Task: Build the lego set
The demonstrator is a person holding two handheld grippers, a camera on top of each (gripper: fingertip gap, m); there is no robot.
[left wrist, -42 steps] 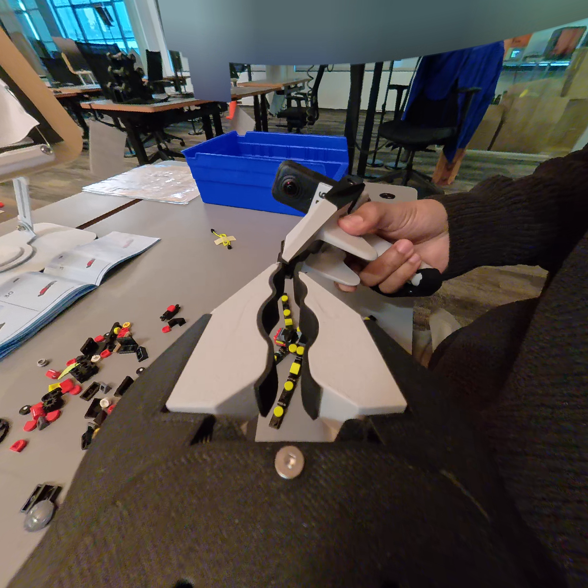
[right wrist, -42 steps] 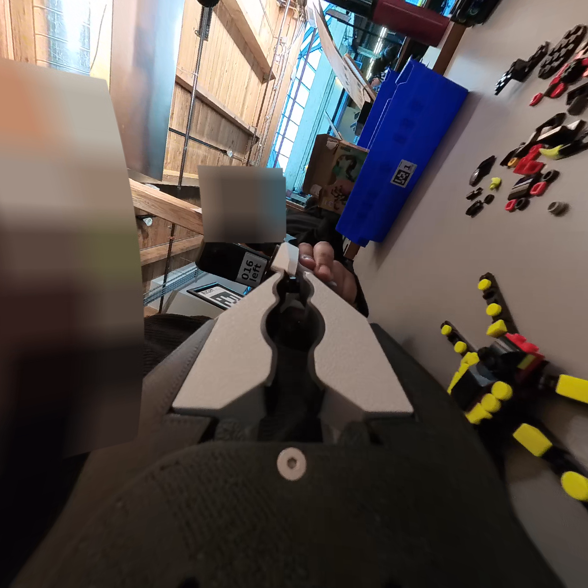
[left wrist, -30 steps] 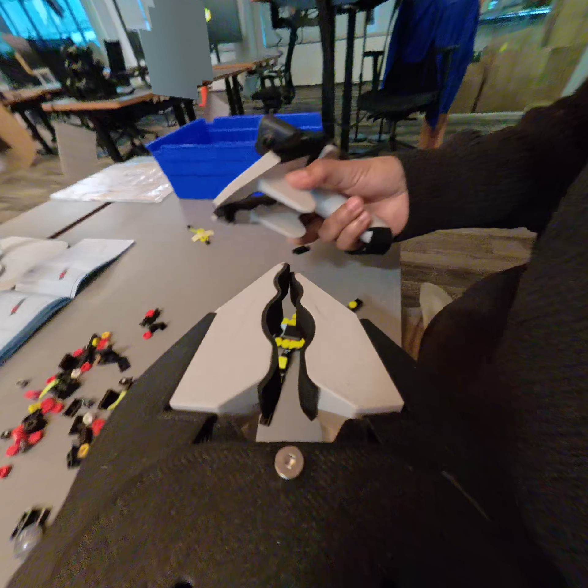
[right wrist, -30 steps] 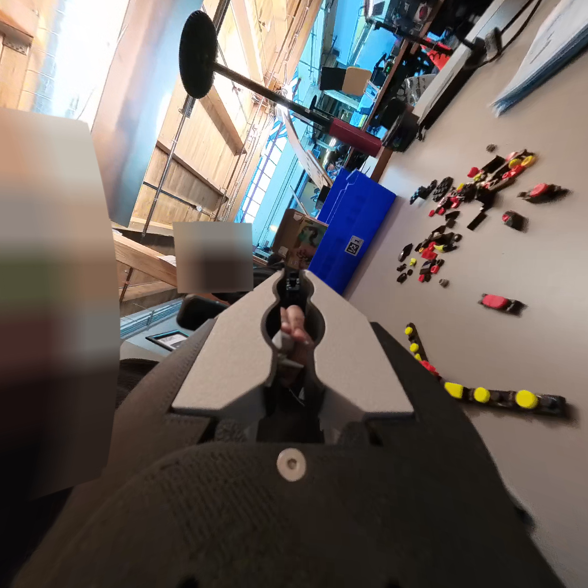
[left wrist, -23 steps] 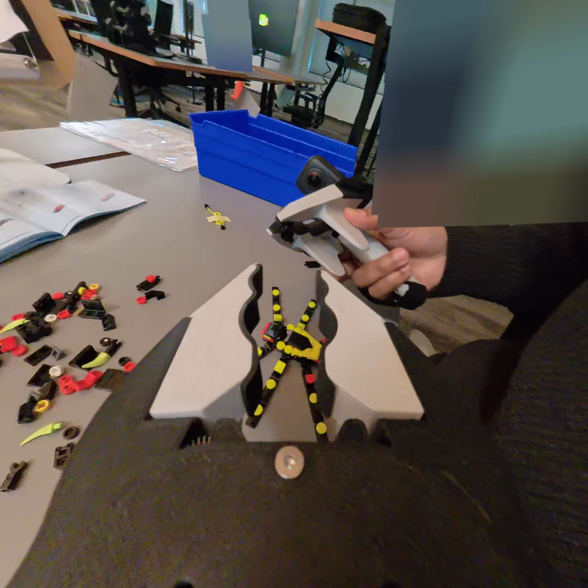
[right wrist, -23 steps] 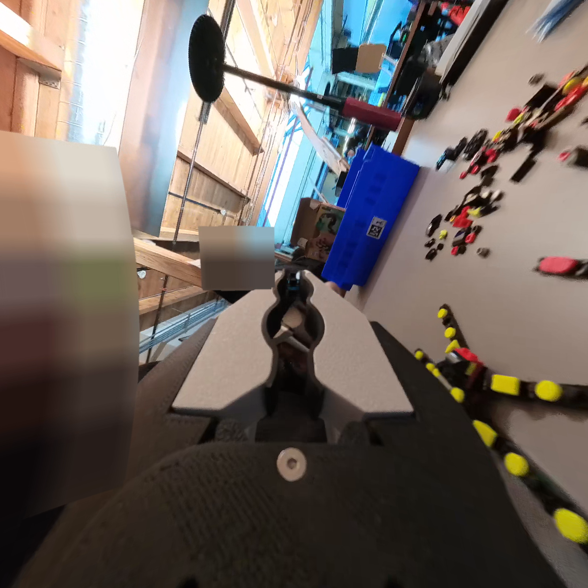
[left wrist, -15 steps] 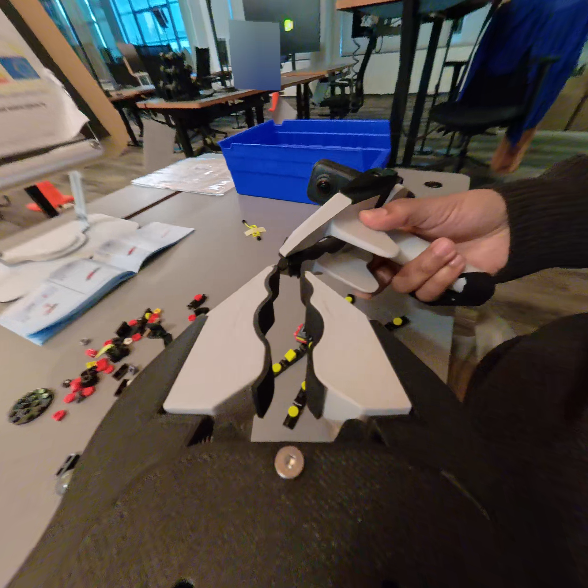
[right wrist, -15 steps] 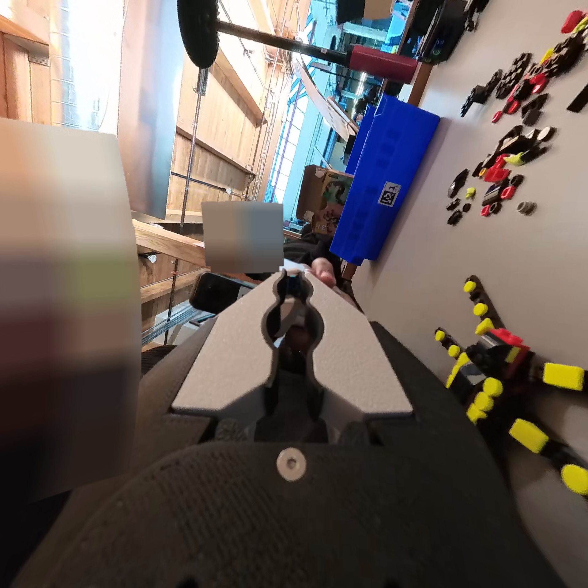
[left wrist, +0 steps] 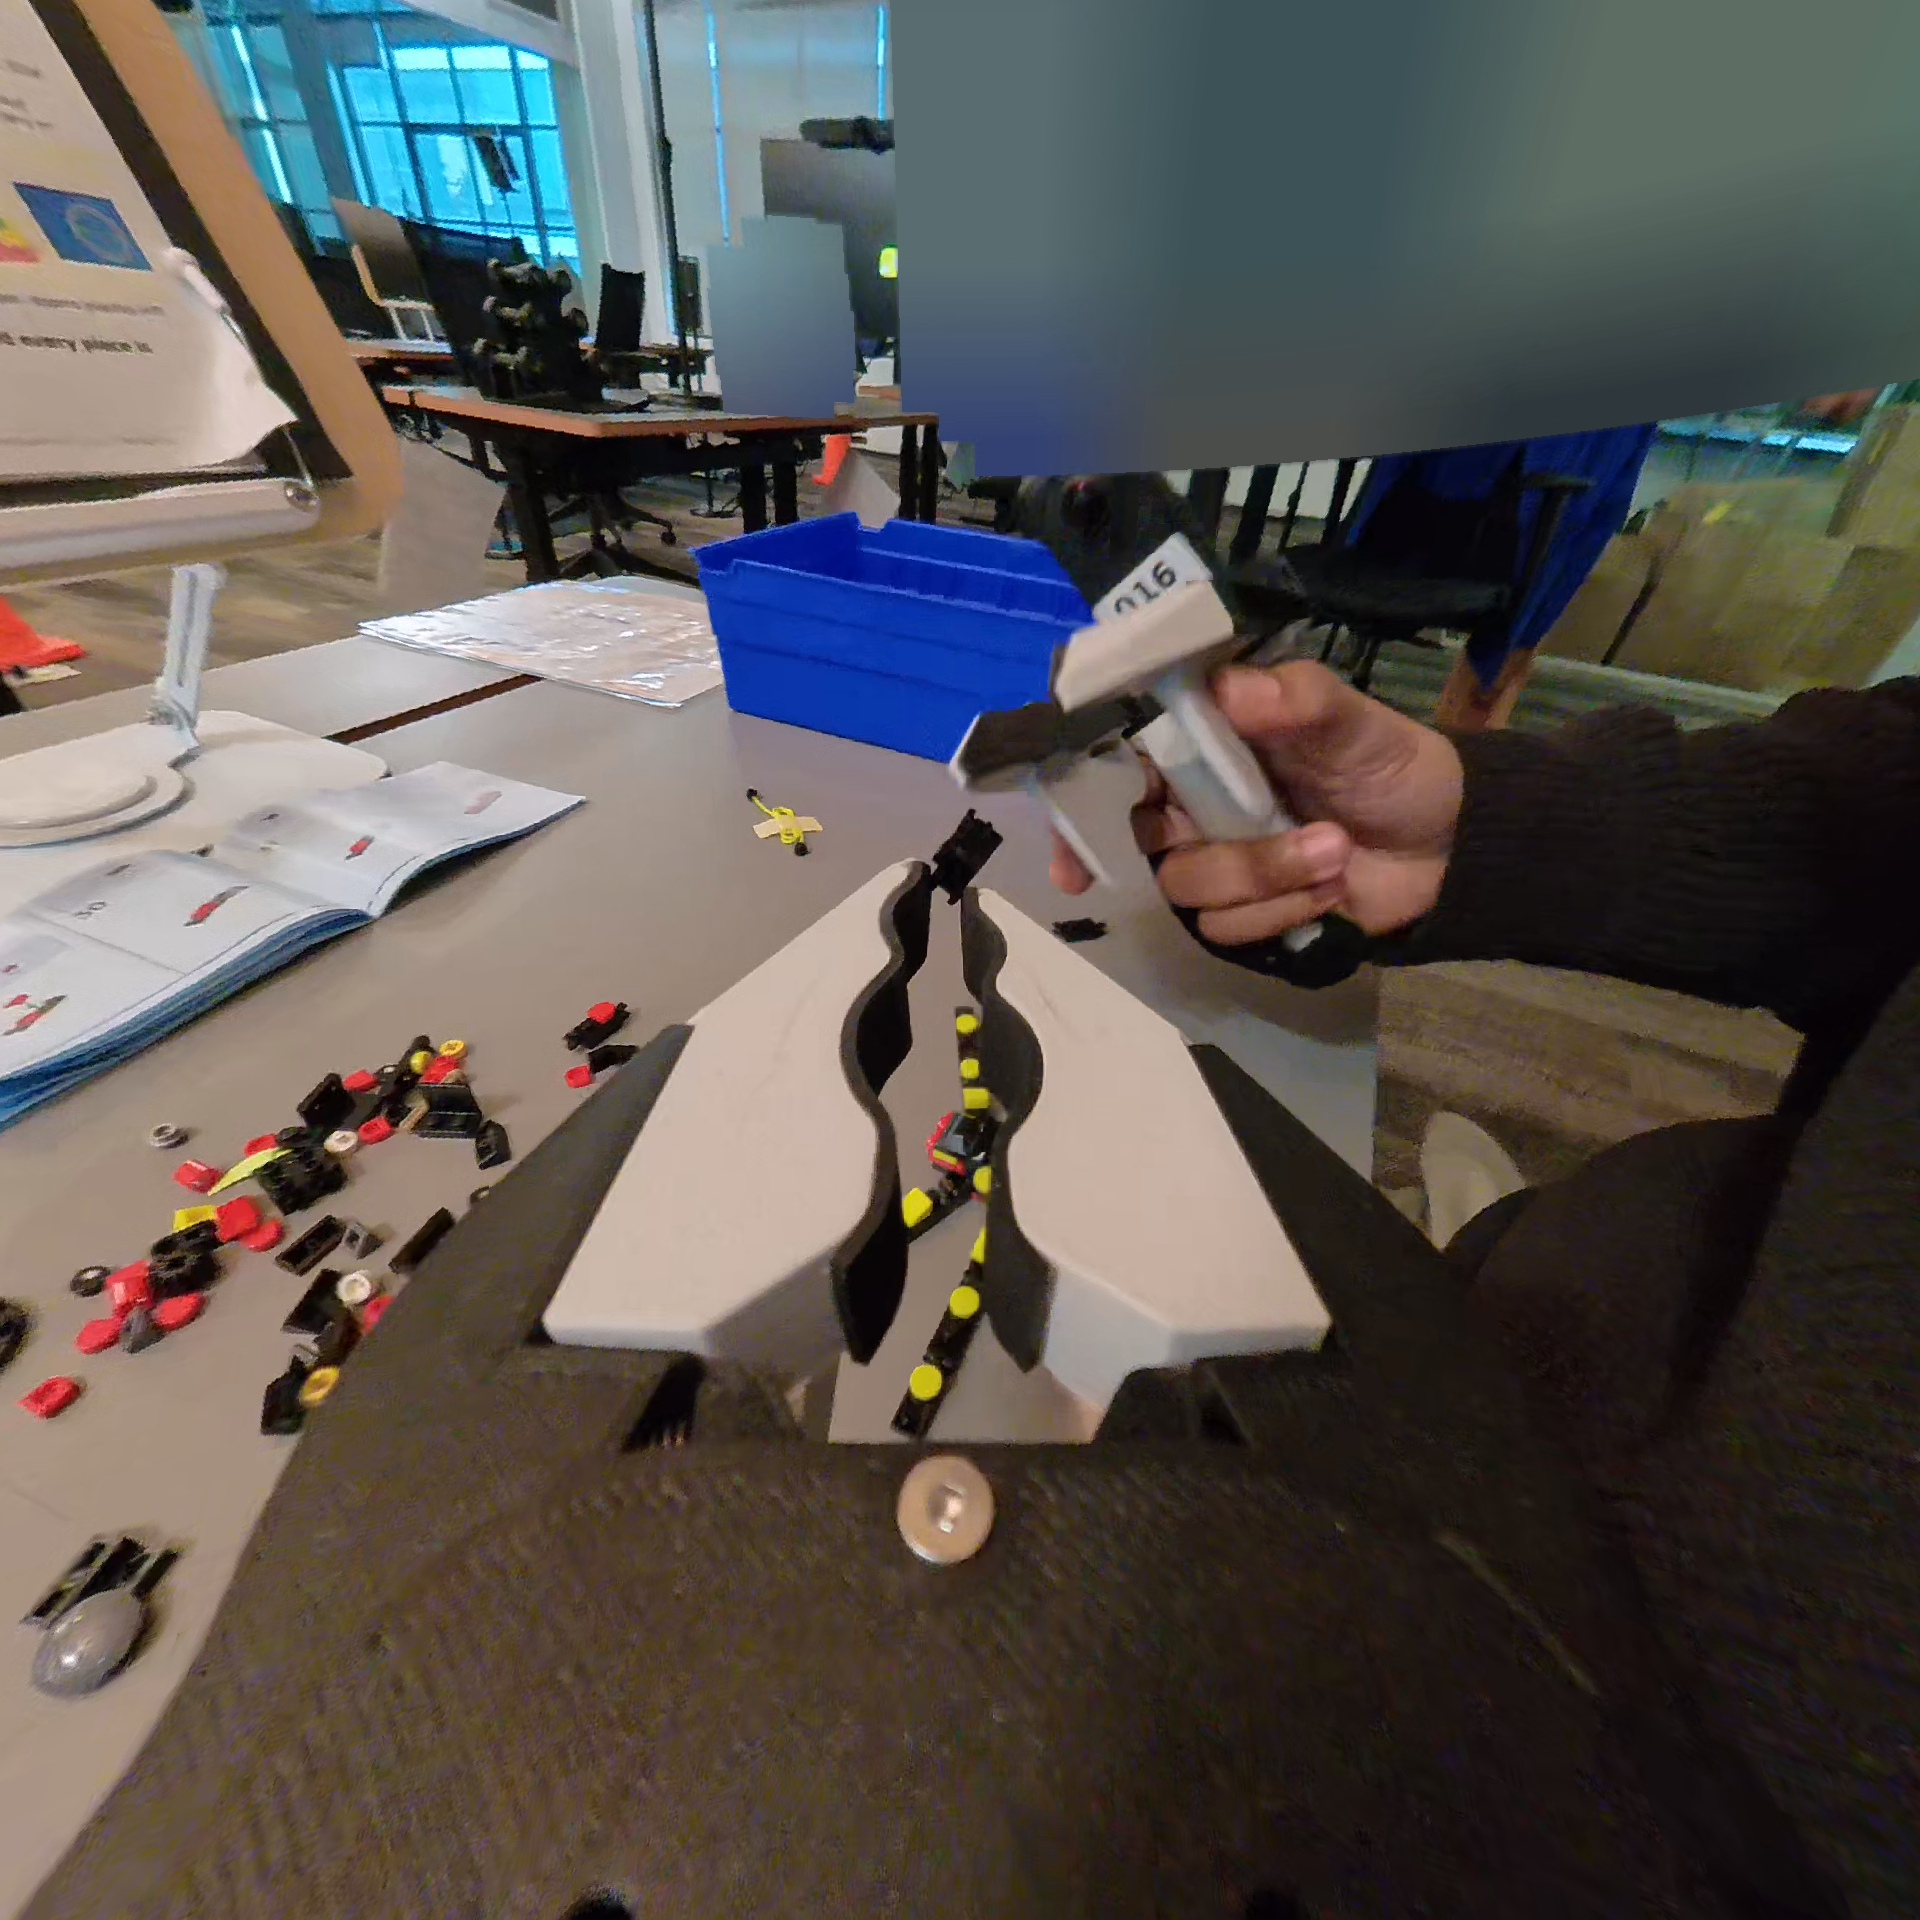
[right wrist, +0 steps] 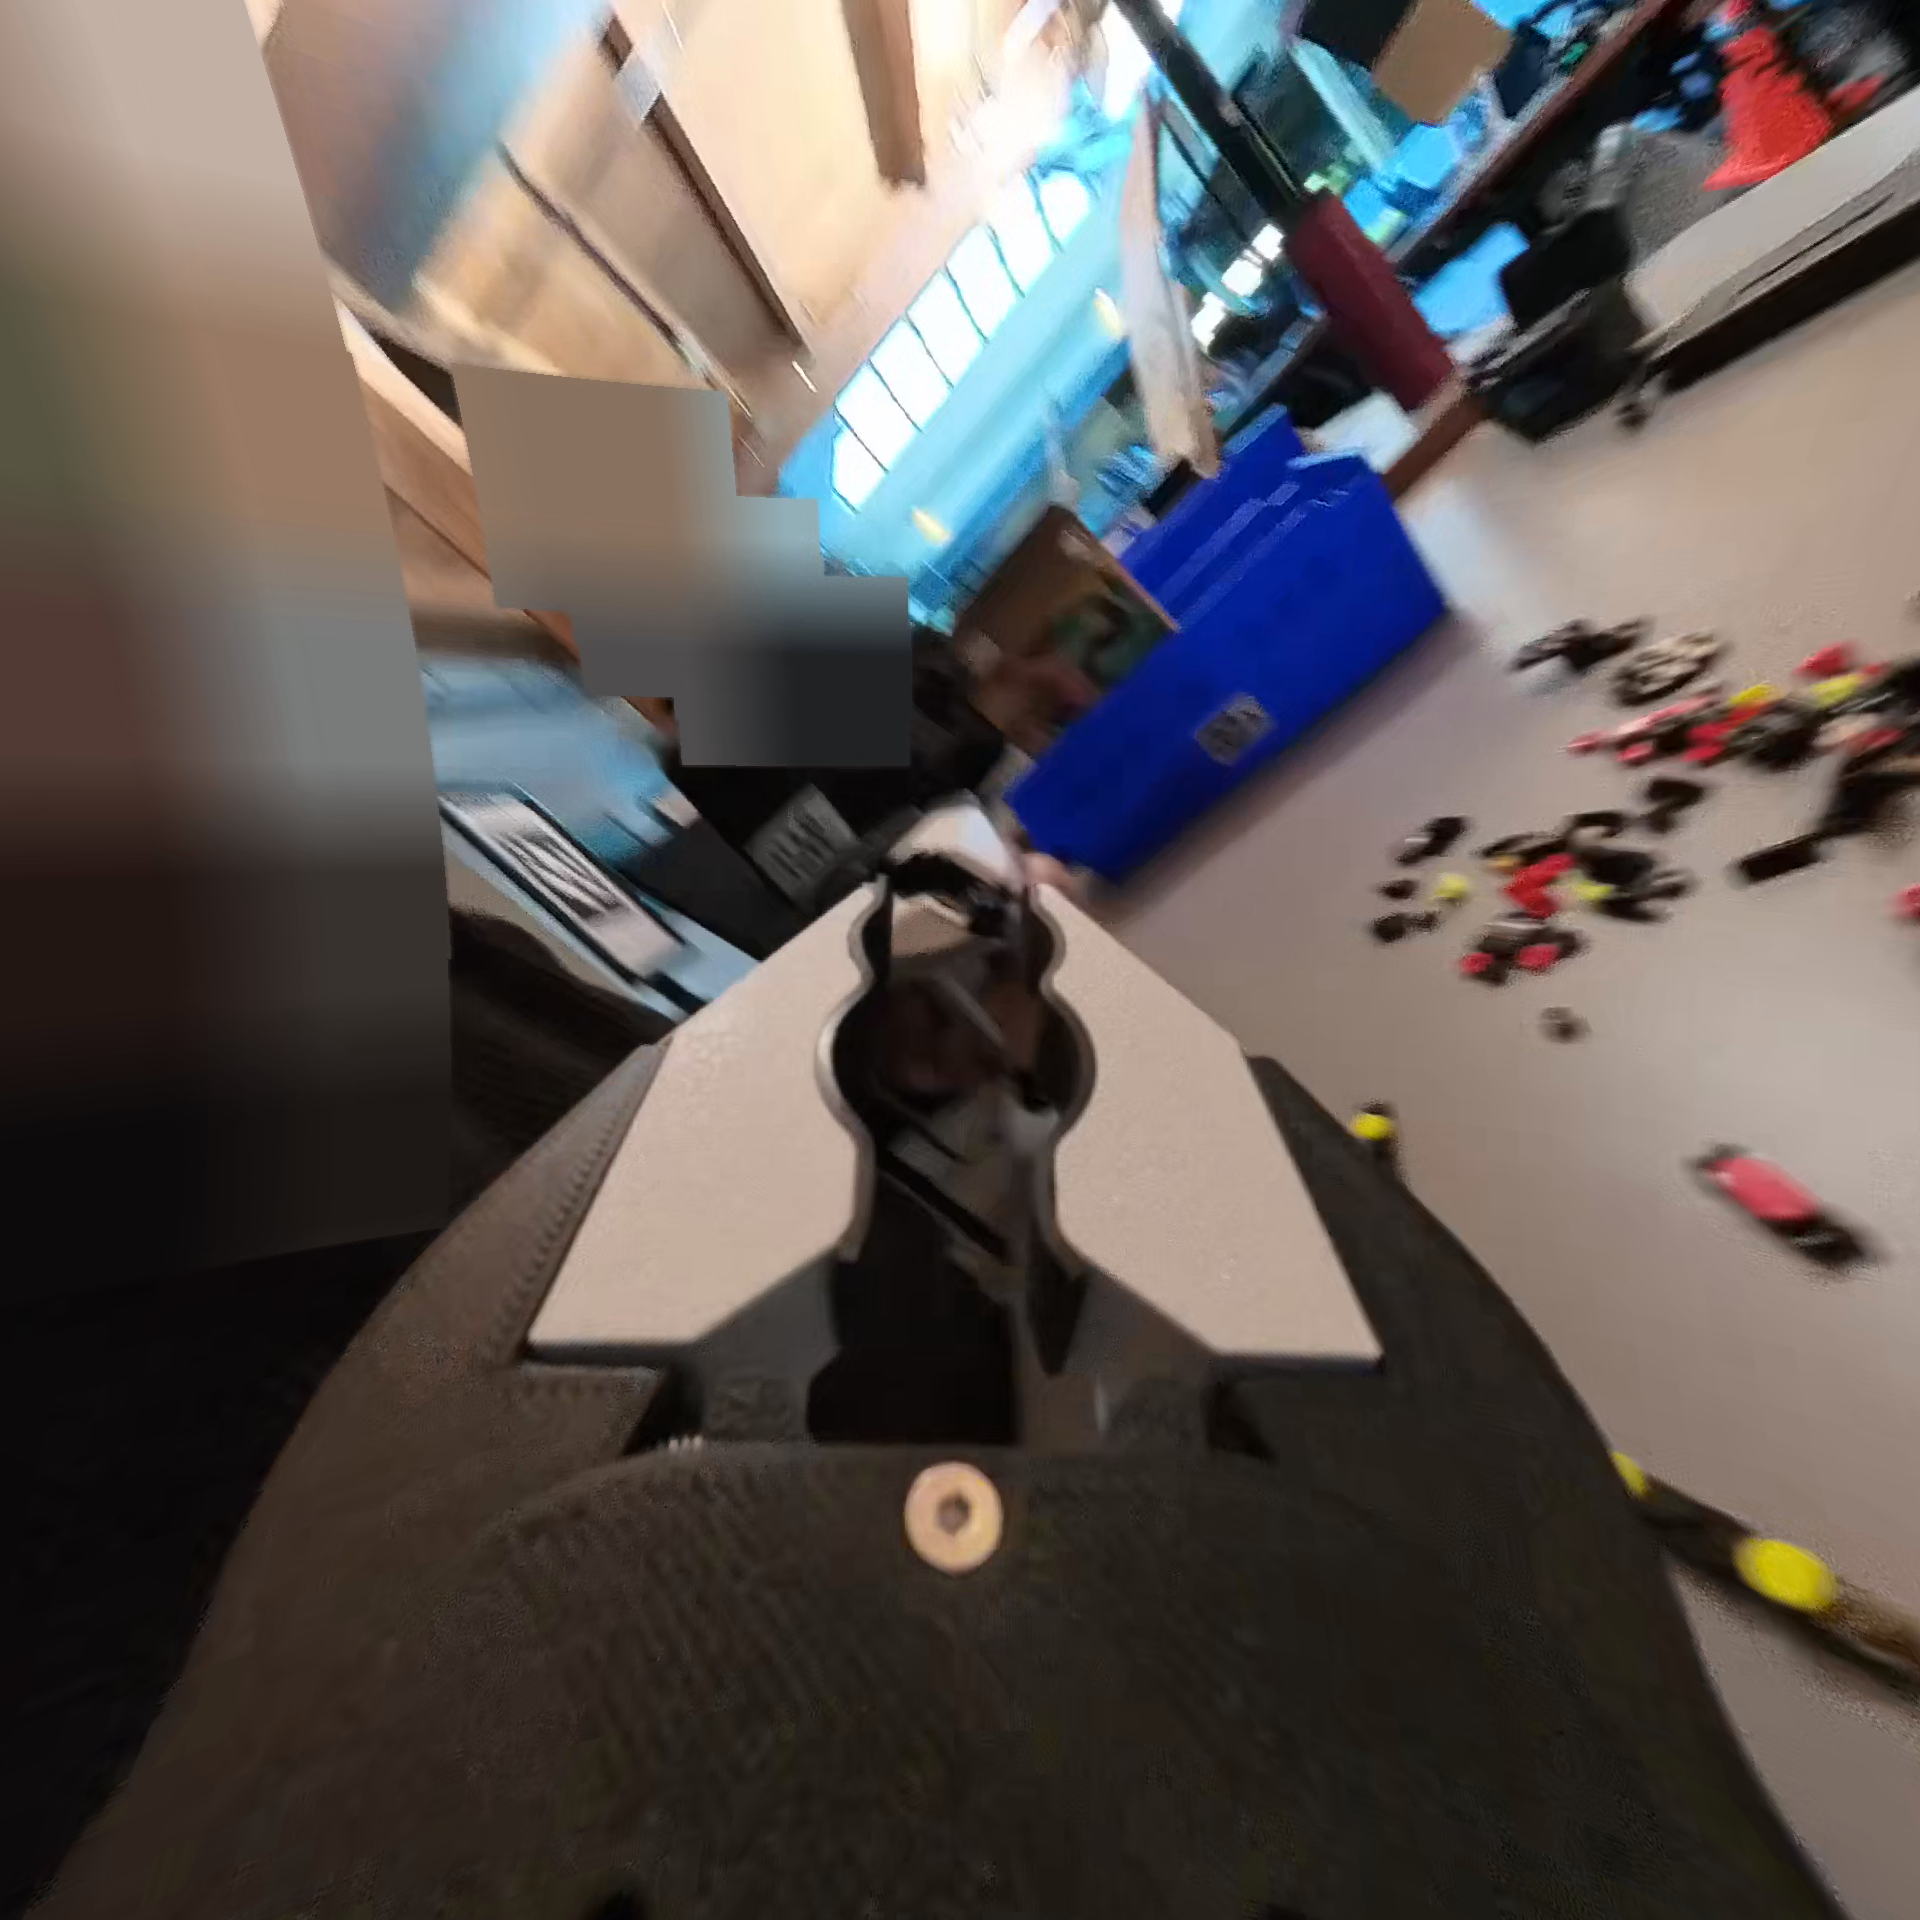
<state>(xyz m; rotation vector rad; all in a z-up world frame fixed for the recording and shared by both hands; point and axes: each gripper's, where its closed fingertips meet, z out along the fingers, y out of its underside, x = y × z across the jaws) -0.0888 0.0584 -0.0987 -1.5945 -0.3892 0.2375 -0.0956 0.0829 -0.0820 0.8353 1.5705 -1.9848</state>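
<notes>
My left gripper [left wrist: 942, 883] is shut on a small black lego piece [left wrist: 962, 834], which sticks up out of its tips above the grey table [left wrist: 644, 935]. The half-built model [left wrist: 961, 1143], black legs with yellow studs around a red body, lies on the table below and shows between the left fingers. Its yellow-studded legs also show in the blurred right wrist view [right wrist: 1777, 1569]. My right gripper [left wrist: 1018, 821], held by a hand, hovers just right of and above the black piece with its jaws apart. In its own view the right gripper [right wrist: 956, 894] shows a gap at the tips.
Loose black, red and yellow pieces [left wrist: 312, 1174] lie left of the model and also show in the right wrist view [right wrist: 1558, 904]. An open instruction booklet [left wrist: 208, 904] lies at the far left. A blue bin [left wrist: 883, 644] stands at the back. A small black piece [left wrist: 1081, 928] lies near the right edge. Both grippers' tips are close together, under 4 cm apart.
The gripper tips met half a second ago. Now the right gripper has pulled back up and right with its jaws apart, and the black piece sits in the left gripper's tips.
</notes>
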